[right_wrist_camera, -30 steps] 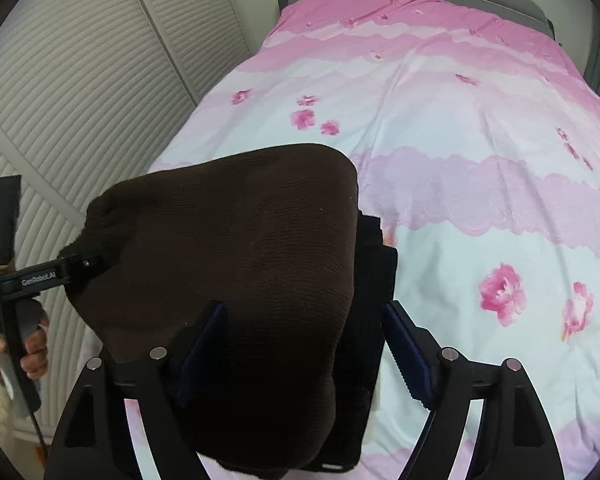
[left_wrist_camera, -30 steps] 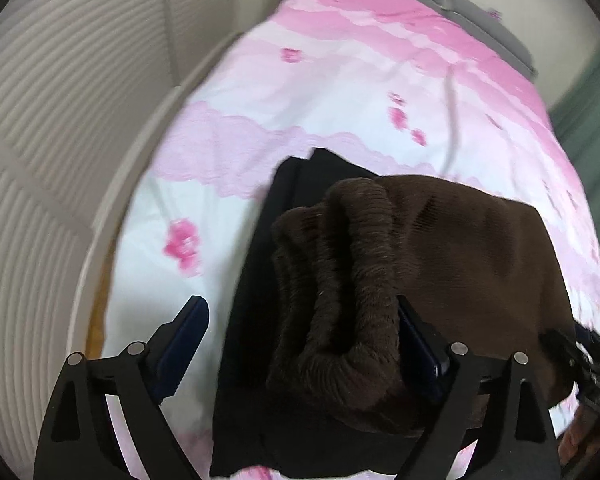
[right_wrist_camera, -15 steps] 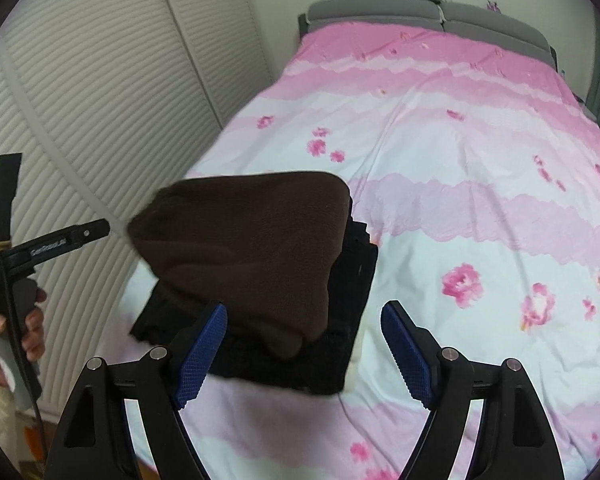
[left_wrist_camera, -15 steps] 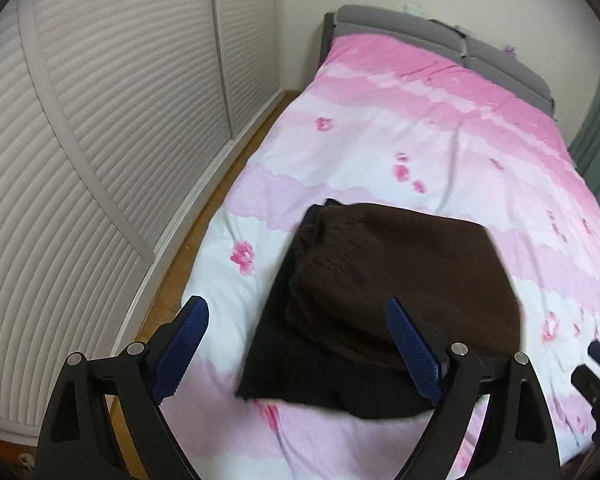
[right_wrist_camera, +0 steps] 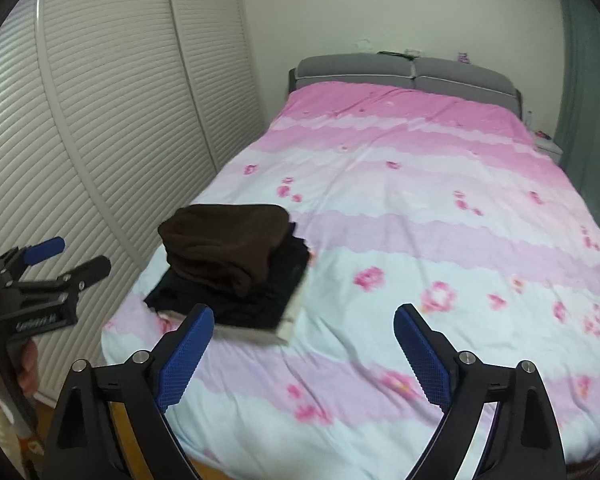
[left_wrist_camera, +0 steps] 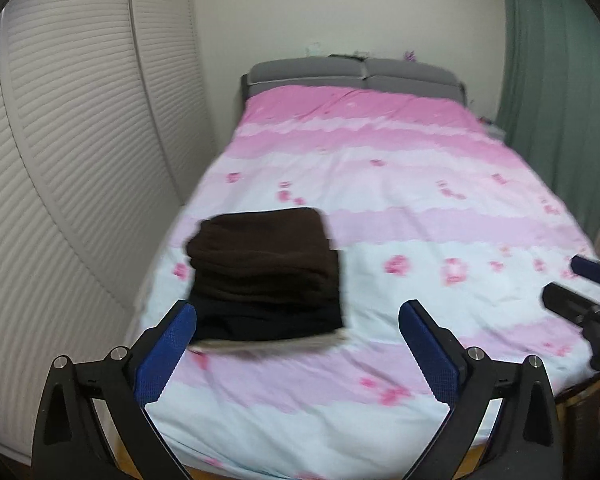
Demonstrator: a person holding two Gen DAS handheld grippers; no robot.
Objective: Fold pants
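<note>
Above the bed's (left_wrist_camera: pixel 380 208) near edge, the left gripper (left_wrist_camera: pixel 298 344) and right gripper (right_wrist_camera: pixel 302 346) both gape wide and empty, pulled back since a second ago. Released, the brown pants (left_wrist_camera: pixel 260 252) lie folded atop a dark stack near the bed's left edge, long axis across it; folding looks done.

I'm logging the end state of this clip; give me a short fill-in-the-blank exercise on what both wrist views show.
1. The folded brown pants lie on top of a ____ garment.
2. Both the left tongs and the right tongs are ____ and hold nothing.
3. The stack sits on the bed, on the side nearer the slatted ____ doors.
4. The headboard is ____ in colour.

Missing words: black; open; white; grey
</note>
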